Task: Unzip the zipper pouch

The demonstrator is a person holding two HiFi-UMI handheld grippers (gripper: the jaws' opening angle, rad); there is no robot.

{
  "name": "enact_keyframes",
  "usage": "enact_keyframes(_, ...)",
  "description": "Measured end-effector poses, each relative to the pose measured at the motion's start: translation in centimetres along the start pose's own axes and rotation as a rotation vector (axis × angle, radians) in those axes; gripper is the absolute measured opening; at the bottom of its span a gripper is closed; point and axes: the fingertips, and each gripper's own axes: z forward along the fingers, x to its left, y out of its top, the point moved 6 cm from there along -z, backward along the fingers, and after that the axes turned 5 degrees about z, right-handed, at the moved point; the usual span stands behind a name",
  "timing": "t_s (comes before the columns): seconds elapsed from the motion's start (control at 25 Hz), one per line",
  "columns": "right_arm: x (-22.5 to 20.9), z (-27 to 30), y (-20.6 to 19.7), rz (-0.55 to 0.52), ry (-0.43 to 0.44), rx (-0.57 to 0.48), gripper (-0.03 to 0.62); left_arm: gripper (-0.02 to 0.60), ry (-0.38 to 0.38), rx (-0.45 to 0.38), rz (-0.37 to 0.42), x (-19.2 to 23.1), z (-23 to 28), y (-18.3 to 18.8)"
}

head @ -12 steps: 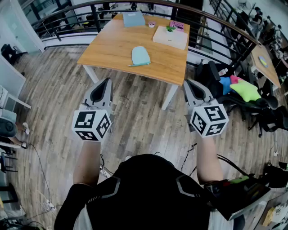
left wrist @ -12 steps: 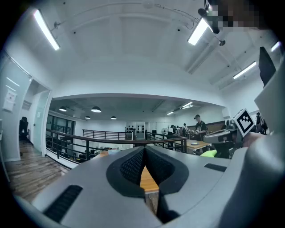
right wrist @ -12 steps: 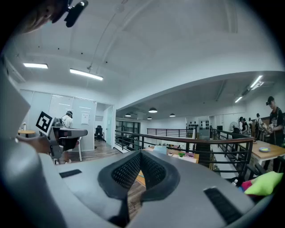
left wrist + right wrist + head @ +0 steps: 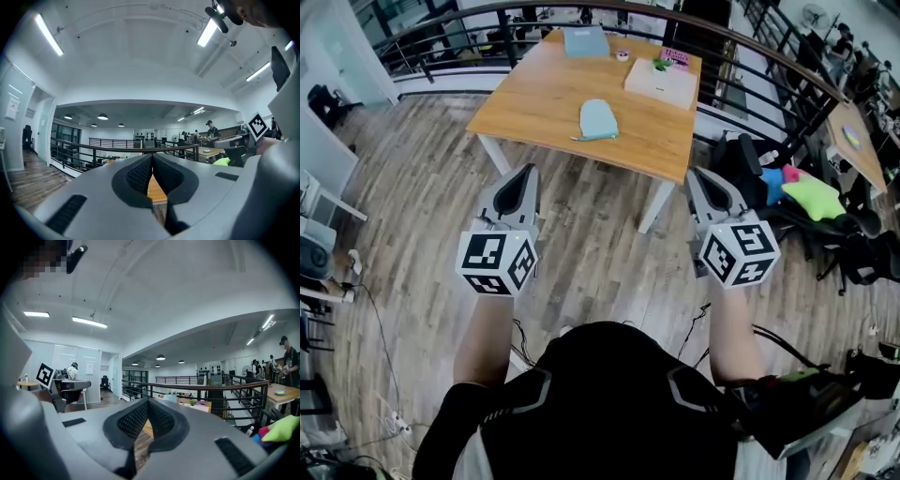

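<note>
Zipper pouch (image 4: 598, 120): pale blue, laid flat near the middle of the wooden surface (image 4: 534, 103), far ahead and touched by nothing.
Just changed: next to nothing. Against half a second ago, pouch and surface are seen only a shade lower and further right in the head view.
Left gripper (image 4: 523, 176): held up over the floor (image 4: 591, 244), well short of the surface; fingers (image 4: 139, 174) closed on nothing.
Right gripper (image 4: 703, 180): held likewise to the right; fingers (image 4: 133, 420) closed, empty.
Meaning: unzipping is judged not yet begun. The gap must first be closed and the fingers opened.
</note>
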Motion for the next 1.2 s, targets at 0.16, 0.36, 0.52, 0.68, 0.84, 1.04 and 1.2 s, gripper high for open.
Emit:
enact_keyframes(0.16,0.1,-0.1,0.2,-0.008,0.011,-0.003,0.009,0.029,0.001,0.002,0.016,-0.3,-0.1,0.0)
enact_keyframes(0.36,0.3,0.0,0.1,-0.021,0.027,0.001,0.011,0.031,0.015,0.003,0.046,-0.5,0.0,-0.1)
enact_keyframes(0.52,0.3,0.0,0.0,-0.029,0.05,0.002,0.036,0.032,0.016,-0.006,0.02,-0.6,0.1,-0.2)
enact_keyframes(0.68,0.1,-0.1,0.0,-0.033,0.073,-0.005,0.117,0.041,0.03,0.001,0.022,-0.6,0.3,-0.4)
enact_keyframes(0.84,-0.6,-0.6,0.2,-0.031,0.072,-0.012,0.164,0.164,0.009,-0.002,0.019,-1.3,0.4,-0.3)
enact_keyframes(1.04,-1.8,-0.9,0.1,-0.016,0.067,-0.012,0.209,0.225,0.0,-0.003,0.031,-2.4,0.9,-0.1)
enact_keyframes(1.2,-2.8,-1.3,0.1,-0.011,0.077,-0.018,0.221,0.238,0.001,-0.002,0.028,-3.2,1.3,-0.1)
